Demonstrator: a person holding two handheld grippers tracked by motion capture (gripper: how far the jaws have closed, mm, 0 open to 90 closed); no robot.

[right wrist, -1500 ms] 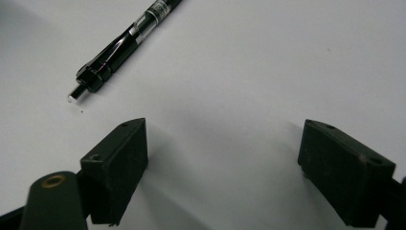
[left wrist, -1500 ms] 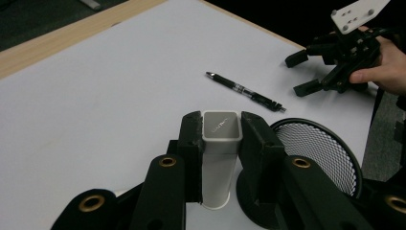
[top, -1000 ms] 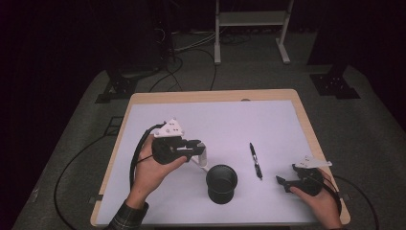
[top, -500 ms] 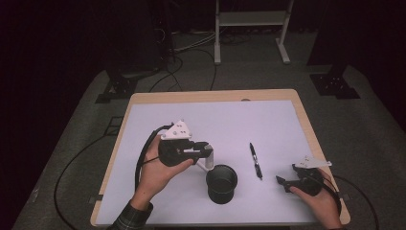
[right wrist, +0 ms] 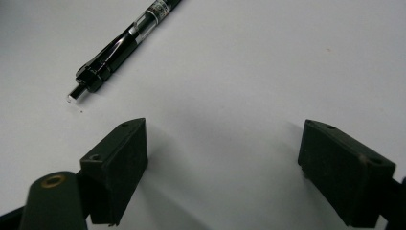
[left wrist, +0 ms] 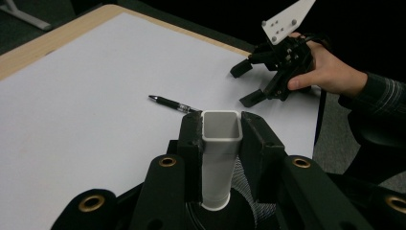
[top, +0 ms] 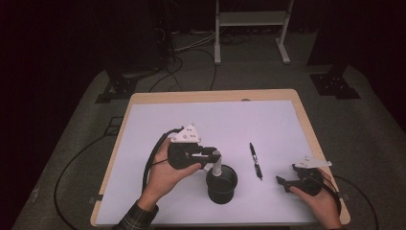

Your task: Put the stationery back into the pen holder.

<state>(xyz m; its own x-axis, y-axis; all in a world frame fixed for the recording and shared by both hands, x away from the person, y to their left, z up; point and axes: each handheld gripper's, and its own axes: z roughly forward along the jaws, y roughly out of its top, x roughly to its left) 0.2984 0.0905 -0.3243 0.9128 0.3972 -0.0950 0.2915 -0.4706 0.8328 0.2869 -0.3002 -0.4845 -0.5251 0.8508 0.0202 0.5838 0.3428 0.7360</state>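
My left gripper [top: 214,155] is shut on a pale square-section tube [top: 217,165], [left wrist: 219,158], which stands nearly upright. Its lower end reaches the left rim of a black mesh cup [top: 221,183], [left wrist: 251,196] near the table's front; whether the end is inside the cup I cannot tell. A black pen [top: 255,160], [left wrist: 173,102], [right wrist: 119,45] lies on the white sheet to the right of the cup. My right gripper [top: 282,182], [left wrist: 246,84], [right wrist: 222,158] rests open at the front right with only bare sheet between its jaws, the pen's end just ahead of it.
A white sheet [top: 268,120] covers most of the wooden table [top: 210,96]. Behind the table stand a white metal frame [top: 249,19] and cables on the dark floor. The left gripper's black cable [top: 151,163] loops over the sheet beside the hand.
The left gripper has carried the tube to the right and slightly down, up to the black cup. The right gripper and the pen have stayed put.
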